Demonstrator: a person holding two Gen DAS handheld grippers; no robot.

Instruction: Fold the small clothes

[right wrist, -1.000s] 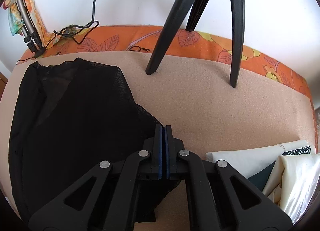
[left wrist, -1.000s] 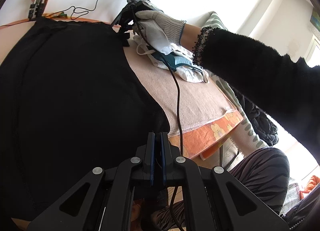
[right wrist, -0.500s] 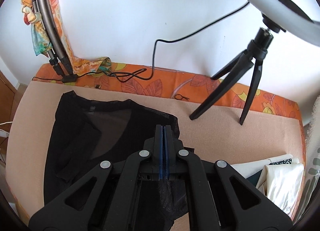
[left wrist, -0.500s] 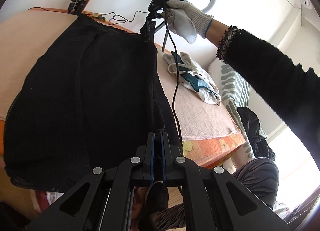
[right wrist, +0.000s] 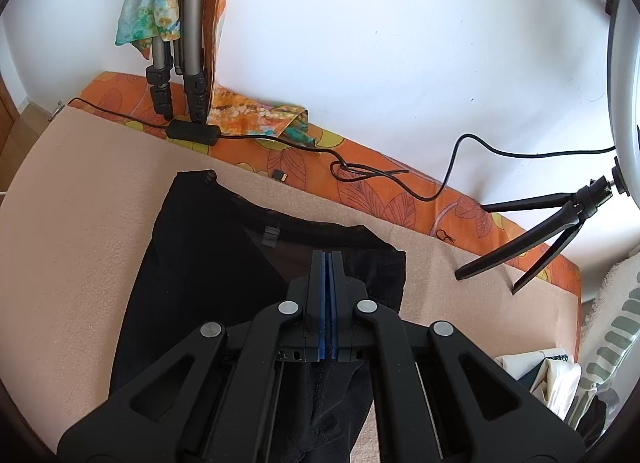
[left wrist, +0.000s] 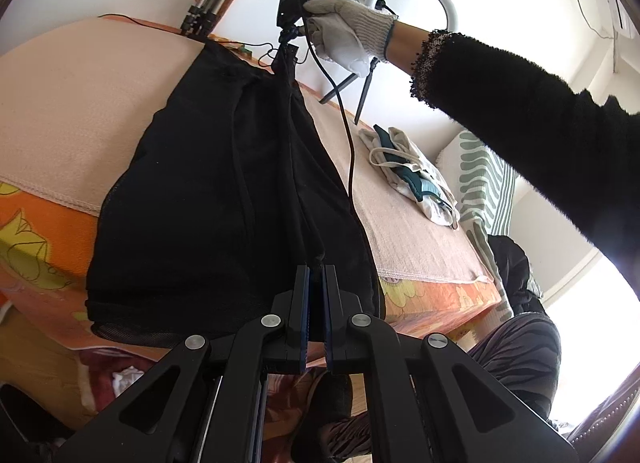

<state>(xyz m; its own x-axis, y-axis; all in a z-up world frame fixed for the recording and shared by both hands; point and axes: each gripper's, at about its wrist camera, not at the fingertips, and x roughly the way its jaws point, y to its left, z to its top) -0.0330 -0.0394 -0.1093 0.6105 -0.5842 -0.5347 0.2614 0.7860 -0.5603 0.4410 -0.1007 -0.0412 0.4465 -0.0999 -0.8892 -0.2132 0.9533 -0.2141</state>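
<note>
A sheer black garment [left wrist: 208, 199] lies on a peach towel [left wrist: 80, 103] across the bed. My left gripper [left wrist: 316, 267] is shut on the garment's near edge, with fabric pinched between its blue pads. In the left wrist view a gloved hand [left wrist: 344, 35] holds my right gripper [left wrist: 287, 50] high at the far end, shut on the garment's far edge. A lifted fold stretches between the two grippers. In the right wrist view the right gripper [right wrist: 327, 259] hangs over the black garment [right wrist: 192, 271], with dark fabric trailing below its jaws.
A pile of folded pale and teal clothes [left wrist: 412, 175] lies on the towel to the right. A ring light on a small tripod [right wrist: 560, 231], a loose cable [right wrist: 380, 175] and grey tripod legs [right wrist: 176, 75] stand along the wall. A striped pillow [left wrist: 484, 183] lies at the bed's right end.
Both grippers have carried the garment's right edge up and over toward its left side. The right gripper rose and swung away from the folded pile.
</note>
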